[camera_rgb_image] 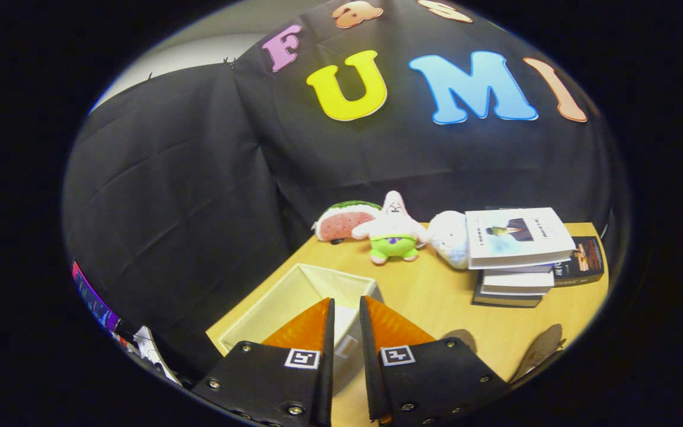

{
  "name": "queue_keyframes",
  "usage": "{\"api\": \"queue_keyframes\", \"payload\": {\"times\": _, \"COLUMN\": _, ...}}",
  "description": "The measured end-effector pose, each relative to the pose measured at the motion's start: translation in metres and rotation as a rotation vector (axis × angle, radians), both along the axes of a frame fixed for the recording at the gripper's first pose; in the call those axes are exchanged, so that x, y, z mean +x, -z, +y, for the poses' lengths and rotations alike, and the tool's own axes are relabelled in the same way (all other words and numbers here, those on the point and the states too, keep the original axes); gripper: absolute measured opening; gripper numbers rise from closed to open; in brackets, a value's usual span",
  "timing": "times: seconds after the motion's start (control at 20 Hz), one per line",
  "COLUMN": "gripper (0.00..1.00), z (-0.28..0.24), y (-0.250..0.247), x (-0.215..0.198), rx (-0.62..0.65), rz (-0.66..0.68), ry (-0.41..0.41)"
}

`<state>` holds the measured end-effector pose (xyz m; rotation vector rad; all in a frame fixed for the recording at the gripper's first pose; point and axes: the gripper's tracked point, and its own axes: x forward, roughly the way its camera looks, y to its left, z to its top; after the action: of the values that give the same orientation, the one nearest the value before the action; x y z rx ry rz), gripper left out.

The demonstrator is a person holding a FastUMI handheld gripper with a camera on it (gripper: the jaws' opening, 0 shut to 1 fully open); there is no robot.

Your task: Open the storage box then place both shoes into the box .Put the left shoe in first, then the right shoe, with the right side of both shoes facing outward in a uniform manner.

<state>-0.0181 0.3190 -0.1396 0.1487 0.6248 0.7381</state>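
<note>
gripper view: gripper [346,308] empty, fingers a narrow gap apart, above storage box [300,302].
box: on table [436,296], looks already open, no shoes inside.
shoe: dark shape [540,350] at table edge, probably.
next: swing there, confirm left shoe, grip collar.

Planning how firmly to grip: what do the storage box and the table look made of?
Storage box: likely soft cream fabric, matte, with thin, slightly bowed walls. Table: light wood or laminate, smooth with mild sheen. The claw hangs above the box, fingers slightly apart, holding nothing.
</note>
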Motion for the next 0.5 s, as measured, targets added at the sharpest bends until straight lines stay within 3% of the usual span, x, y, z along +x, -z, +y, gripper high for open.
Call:
{"api": "queue_keyframes", "payload": {"times": 0.3, "gripper": 0.23, "z": -0.063, "y": 0.036, "x": 0.000, "rx": -0.066, "rz": 0.031, "ry": 0.113}}
{"api": "queue_keyframes", "payload": {"times": 0.5, "gripper": 0.23, "z": -0.113, "y": 0.092, "x": -0.007, "rx": -0.215, "rz": 0.064, "ry": 0.149}}
